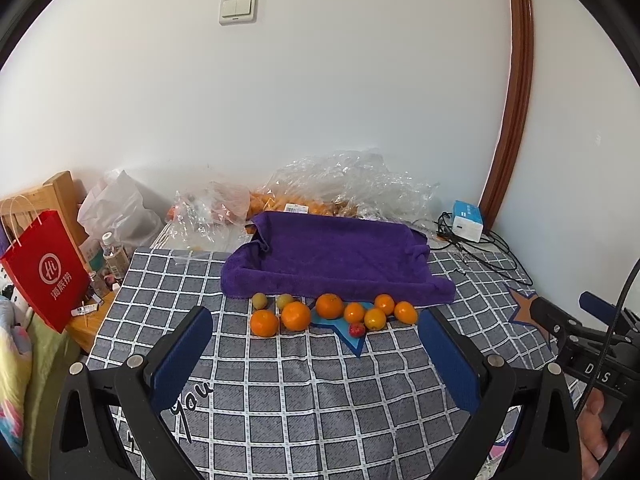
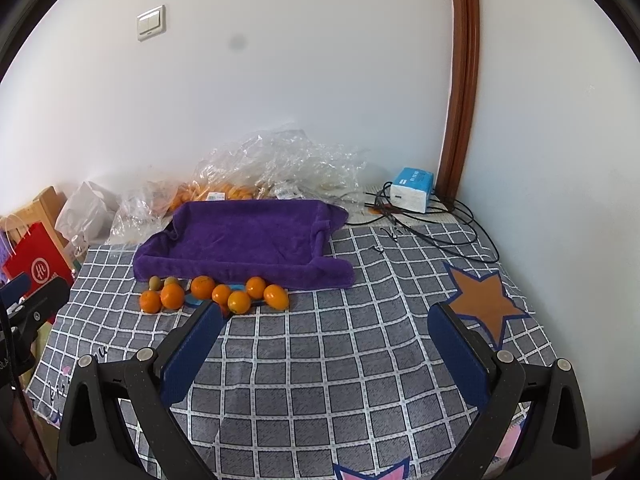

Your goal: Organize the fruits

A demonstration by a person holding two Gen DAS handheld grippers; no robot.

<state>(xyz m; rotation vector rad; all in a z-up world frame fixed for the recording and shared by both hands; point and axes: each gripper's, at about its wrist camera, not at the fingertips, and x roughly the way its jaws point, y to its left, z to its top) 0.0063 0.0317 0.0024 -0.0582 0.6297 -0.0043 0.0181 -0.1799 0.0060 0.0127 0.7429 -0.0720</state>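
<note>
I am holding the left hand-held gripper low over the checked bedspread, its fingers spread wide with nothing between them, and the right hand-held gripper is hanging the same way, fingers apart and empty. As I judge it, nothing is sorted yet: the oranges are all lying loose in a row on the bedspread, just in front of the purple towel, with two small greenish fruits at the left end and one small red fruit nearest me. The towel, folded up at its edges like a shallow tray, is lying bare, so I am guessing it is the place meant for them. Every fruit is waiting to be moved. Behind the towel, crumpled clear plastic bags are holding more orange fruit.
</note>
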